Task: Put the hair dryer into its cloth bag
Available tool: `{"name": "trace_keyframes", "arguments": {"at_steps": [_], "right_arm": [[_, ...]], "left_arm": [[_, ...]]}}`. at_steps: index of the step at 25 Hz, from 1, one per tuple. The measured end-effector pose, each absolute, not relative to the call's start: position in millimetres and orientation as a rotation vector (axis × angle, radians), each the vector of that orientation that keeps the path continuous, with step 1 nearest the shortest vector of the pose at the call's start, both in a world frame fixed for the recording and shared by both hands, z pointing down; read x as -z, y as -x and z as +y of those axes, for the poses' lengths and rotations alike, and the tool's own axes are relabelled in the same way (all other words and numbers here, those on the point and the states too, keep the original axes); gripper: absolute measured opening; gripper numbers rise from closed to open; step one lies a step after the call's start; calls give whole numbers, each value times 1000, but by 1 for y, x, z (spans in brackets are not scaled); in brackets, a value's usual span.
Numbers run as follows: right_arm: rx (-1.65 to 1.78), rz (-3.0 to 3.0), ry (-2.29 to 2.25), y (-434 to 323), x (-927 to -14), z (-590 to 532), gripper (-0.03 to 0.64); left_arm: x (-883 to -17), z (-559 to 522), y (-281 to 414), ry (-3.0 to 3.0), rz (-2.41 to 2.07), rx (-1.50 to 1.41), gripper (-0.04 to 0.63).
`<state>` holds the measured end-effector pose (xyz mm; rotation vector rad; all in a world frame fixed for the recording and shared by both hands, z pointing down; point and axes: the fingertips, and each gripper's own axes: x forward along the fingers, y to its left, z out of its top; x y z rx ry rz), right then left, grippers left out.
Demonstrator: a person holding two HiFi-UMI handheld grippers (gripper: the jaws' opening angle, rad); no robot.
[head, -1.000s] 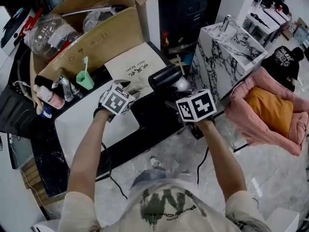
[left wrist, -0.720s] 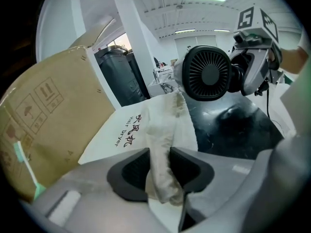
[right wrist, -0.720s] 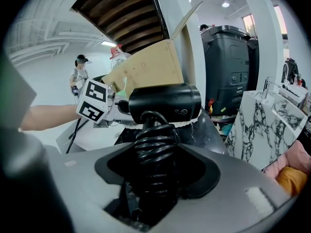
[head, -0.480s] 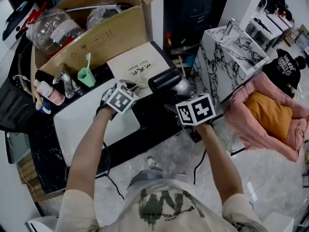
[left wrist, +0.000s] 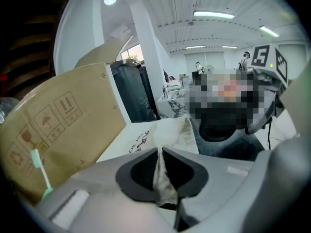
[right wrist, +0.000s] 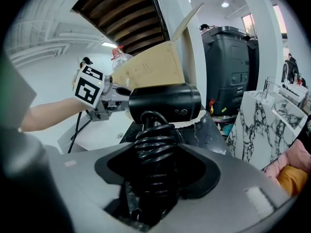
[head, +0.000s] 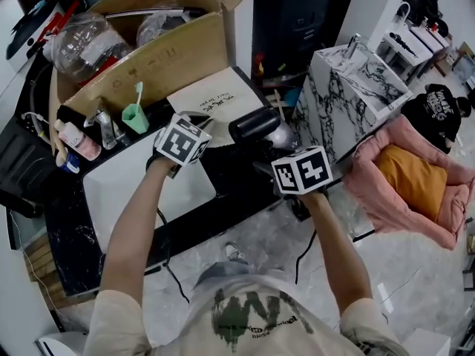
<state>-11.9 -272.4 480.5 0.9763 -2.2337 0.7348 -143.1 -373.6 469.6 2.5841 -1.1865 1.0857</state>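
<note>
Right gripper (right wrist: 154, 164) clamps glossy black hair dryer (right wrist: 165, 102), cord (right wrist: 154, 137) seemingly coiled.

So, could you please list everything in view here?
hair dryer: one, black, held over the counter
cardboard box: one, brown, open, counter's far side
cloth bag: one, cream, on the counter before the box
cup: one, green, toothbrush inside, beside the box
marbled sink stand: one, white and black, right of the counter
cushioned bed: one, pink, orange pad inside, floor at right
left gripper: grey, jaws just been closing, pinching the cloth bag
right gripper: grey, shut on the hair dryer's cord-wrapped handle
</note>
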Motion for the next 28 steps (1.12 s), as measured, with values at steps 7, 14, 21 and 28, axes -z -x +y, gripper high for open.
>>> {"name": "trace_keyframes", "arguments": {"at_steps": [7, 14, 21, 28], "right_arm": [[-729, -2246, -978, 12, -473, -268, 261], [-747, -2253, -978, 12, -472, -265, 261], [-783, -2248, -963, 19, -480, -265, 261], [-849, -2232, -933, 30, -492, -266, 261]], "left_arm": [[-438, -383, 139, -2599, -1252, -996, 34], [-411, -390, 128, -2651, -1287, -907, 32], [-394, -394, 120, -2687, -1303, -819, 32], [-391, -393, 113, -2707, -1297, -797, 32]]}}
